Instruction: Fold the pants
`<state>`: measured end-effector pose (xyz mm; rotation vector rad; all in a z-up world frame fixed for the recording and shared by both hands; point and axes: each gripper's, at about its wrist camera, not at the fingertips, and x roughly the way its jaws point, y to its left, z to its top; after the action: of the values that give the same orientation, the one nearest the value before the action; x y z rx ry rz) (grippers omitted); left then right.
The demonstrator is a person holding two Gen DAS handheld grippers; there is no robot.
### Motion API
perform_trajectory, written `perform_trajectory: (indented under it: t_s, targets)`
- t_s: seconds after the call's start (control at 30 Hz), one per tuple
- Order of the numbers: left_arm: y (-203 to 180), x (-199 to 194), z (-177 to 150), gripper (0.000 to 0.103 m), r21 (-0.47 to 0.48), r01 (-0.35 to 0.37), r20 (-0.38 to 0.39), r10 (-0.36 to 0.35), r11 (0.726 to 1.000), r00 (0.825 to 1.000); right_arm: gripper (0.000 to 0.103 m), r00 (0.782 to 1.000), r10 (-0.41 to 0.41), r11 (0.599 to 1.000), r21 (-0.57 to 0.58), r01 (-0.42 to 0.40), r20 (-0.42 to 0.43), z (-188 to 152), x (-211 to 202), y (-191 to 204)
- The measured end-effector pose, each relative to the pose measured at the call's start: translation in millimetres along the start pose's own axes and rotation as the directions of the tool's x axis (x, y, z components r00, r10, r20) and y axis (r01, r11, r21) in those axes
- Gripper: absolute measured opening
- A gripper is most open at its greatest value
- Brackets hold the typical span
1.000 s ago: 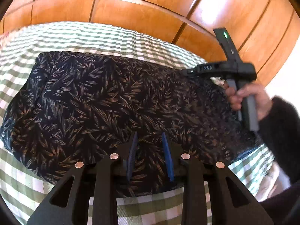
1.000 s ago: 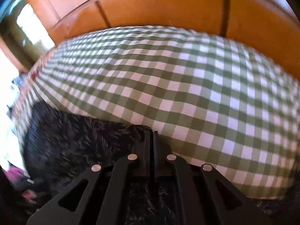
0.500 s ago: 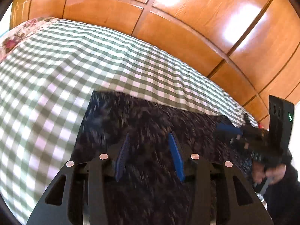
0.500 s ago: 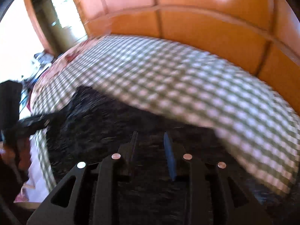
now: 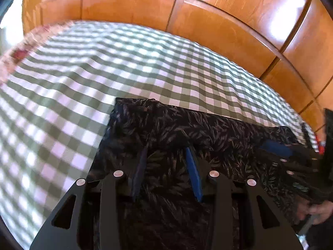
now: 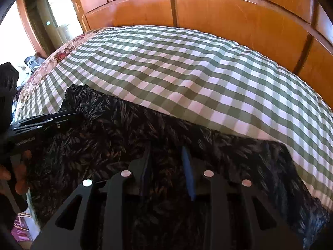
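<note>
Grippers released; pants [image 5: 187, 137] lie beneath.

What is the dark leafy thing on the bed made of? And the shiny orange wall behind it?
The pants look like thin, soft woven cloth, matte, printed with pale leaves: they lie limp and flat. The exact fibre can't be told. The checked bedcover also looks like matte cloth, with gentle ripples. The orange panels look like varnished wood, or a wood-look veneer: grain lines show and light glares off them.
</note>
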<state>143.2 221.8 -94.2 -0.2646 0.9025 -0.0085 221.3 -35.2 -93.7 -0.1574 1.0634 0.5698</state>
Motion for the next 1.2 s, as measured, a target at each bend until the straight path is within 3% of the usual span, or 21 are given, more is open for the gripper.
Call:
perform_trajectory:
  t_s: [0.03, 0.07, 0.23, 0.33, 0.43, 0.5, 0.6, 0.63, 0.73, 0.8, 0.97, 1.03, 1.13, 1.2]
  targets:
    - [-8, -5, -1, 0.045, 0.008, -0.019, 0.022, 0.019, 1.0, 1.0, 0.047, 1.0, -0.007, 1.0, 0.015, 0.007, 0.01, -3, -10, -3]
    - [-18, -13, -6, 0.046, 0.026, -0.018, 0.047, 0.016, 1.0, 0.999, 0.049, 1.0, -0.015, 1.0, 0.021, 0.014, 0.021, -3, -15, -6]
    - [-72, -37, -38, 0.046, 0.125, 0.075, 0.092, -0.087, 0.989, 0.992, 0.047, 0.994, -0.085, 0.988, 0.138, 0.075, 0.069, -18, -66, -62]
    - [-101, -38, -57, 0.046, 0.172, 0.139, 0.073, -0.154, 0.975, 0.985, 0.047, 0.981, -0.159, 0.948, 0.294, 0.121, 0.109, -35, -113, -128]
    - [-125, -40, -74, 0.046, 0.221, 0.158, 0.065, -0.176, 0.962, 0.982, 0.047, 0.968, -0.202, 0.891, 0.439, 0.118, 0.151, -58, -158, -184]
    - [-139, -40, -84, 0.046, 0.245, 0.193, 0.047, -0.21, 0.95, 0.977, 0.048, 0.949, -0.271, 0.828, 0.542, 0.144, 0.163, -82, -188, -226]
    - [-156, -40, -97, 0.046, 0.276, 0.228, 0.015, -0.242, 0.934, 0.97, 0.047, 0.937, -0.316, 0.671, 0.733, 0.111, 0.147, -131, -212, -292]
    - [-161, -39, -99, 0.046, 0.287, 0.228, 0.011, -0.241, 0.931, 0.97, 0.046, 0.934, -0.327, 0.594, 0.799, 0.087, 0.141, -154, -218, -316]
    - [-172, -36, -107, 0.046, 0.314, 0.228, -0.005, -0.238, 0.922, 0.971, 0.041, 0.935, -0.327, 0.451, 0.892, 0.027, 0.136, -196, -218, -359]
    - [-177, -35, -108, 0.046, 0.311, 0.231, -0.011, -0.24, 0.922, 0.971, 0.039, 0.941, -0.313, 0.411, 0.911, 0.009, 0.132, -208, -213, -378]
    - [-192, -40, -111, 0.046, 0.328, 0.247, -0.017, -0.256, 0.912, 0.967, 0.038, 0.941, -0.317, 0.346, 0.938, 0.0, 0.117, -212, -191, -408]
    - [-200, -42, -113, 0.047, 0.342, 0.268, -0.031, -0.274, 0.901, 0.961, 0.031, 0.94, -0.325, 0.33, 0.944, 0.01, 0.104, -207, -181, -422]
    - [-216, -43, -118, 0.055, 0.391, 0.318, -0.07, -0.316, 0.864, 0.946, 0.014, 0.935, -0.349, 0.345, 0.936, 0.068, 0.06, -198, -173, -431]
    - [-229, -43, -121, 0.055, 0.42, 0.354, -0.1, -0.345, 0.835, 0.933, 0.006, 0.933, -0.357, 0.389, 0.914, 0.113, 0.037, -186, -175, -431]
